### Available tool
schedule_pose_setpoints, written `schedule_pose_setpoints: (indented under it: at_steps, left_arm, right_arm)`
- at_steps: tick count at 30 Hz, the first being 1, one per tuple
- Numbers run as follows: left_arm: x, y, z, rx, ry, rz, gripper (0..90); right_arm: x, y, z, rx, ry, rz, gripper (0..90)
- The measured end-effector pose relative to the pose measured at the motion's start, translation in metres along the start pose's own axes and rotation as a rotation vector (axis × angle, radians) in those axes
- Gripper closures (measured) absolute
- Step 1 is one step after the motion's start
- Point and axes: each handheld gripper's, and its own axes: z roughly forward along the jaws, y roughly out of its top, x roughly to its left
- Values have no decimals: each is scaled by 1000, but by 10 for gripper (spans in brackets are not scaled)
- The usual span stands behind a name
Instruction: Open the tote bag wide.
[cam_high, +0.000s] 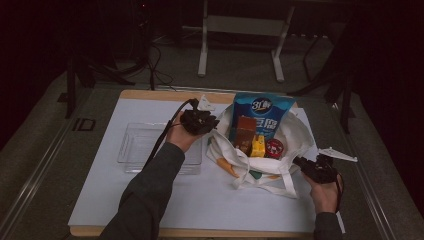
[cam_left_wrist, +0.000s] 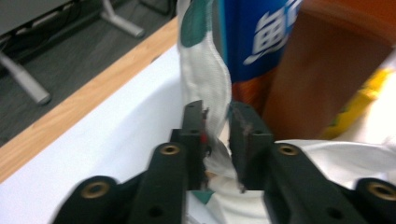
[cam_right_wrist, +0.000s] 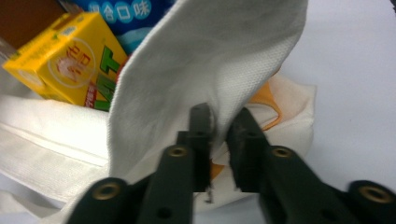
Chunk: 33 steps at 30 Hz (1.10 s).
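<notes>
Nearest the person, at about five o'clock on the white mat (cam_high: 200, 200), the right gripper (cam_high: 300, 162) pinches the right rim of the white tote bag (cam_high: 260, 172), cloth caught between its jaws. At centre the bag stands open holding a yellow carton (cam_high: 258, 146), a brown box (cam_high: 245, 132) and a blue pouch (cam_high: 262, 112). Farther, at the bag's ten o'clock, the left gripper (cam_high: 212, 122) clamps the left rim, with a clear tray (cam_high: 135, 145) at nine o'clock.

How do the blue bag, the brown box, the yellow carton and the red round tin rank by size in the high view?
Largest to smallest, as they look:
1. blue bag
2. brown box
3. yellow carton and red round tin: they look about alike, so I leave these two unranked.
</notes>
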Motion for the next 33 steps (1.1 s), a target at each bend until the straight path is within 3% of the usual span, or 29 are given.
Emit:
schedule_pose_setpoints:
  at_steps: [6, 7, 11, 15, 18, 22, 27, 28, 33]
  left_arm:
    - [-3, -6, 22, 53, 7, -3, 786]
    - [-5, -8, 29, 80, 19, 10, 786]
    - [-8, -14, 42, 135, 36, 36, 788]
    - [-8, -19, 50, 169, 39, 32, 796]
    - [-6, -23, 59, 199, 36, 2, 795]
    - [-9, -22, 61, 217, 47, 20, 794]
    - [-10, -23, 60, 218, 47, 31, 786]
    - [-10, -23, 60, 219, 46, 32, 778]
    - [-11, -23, 56, 214, 34, 31, 723]
  right_arm:
    - [0, -3, 15, 46, -40, -32, 872]
    - [0, -4, 18, 56, -43, -36, 872]
    - [-2, -9, 30, 87, -48, -20, 873]
    - [-3, -14, 36, 105, -55, -10, 875]
    - [-6, -17, 42, 121, -57, 9, 875]
    - [-4, -15, 41, 129, -65, 0, 870]
    - [0, -12, 30, 100, -93, -16, 766]
    - [0, -11, 20, 76, -98, -22, 709]
    - [3, -6, -6, 26, -89, -45, 625]
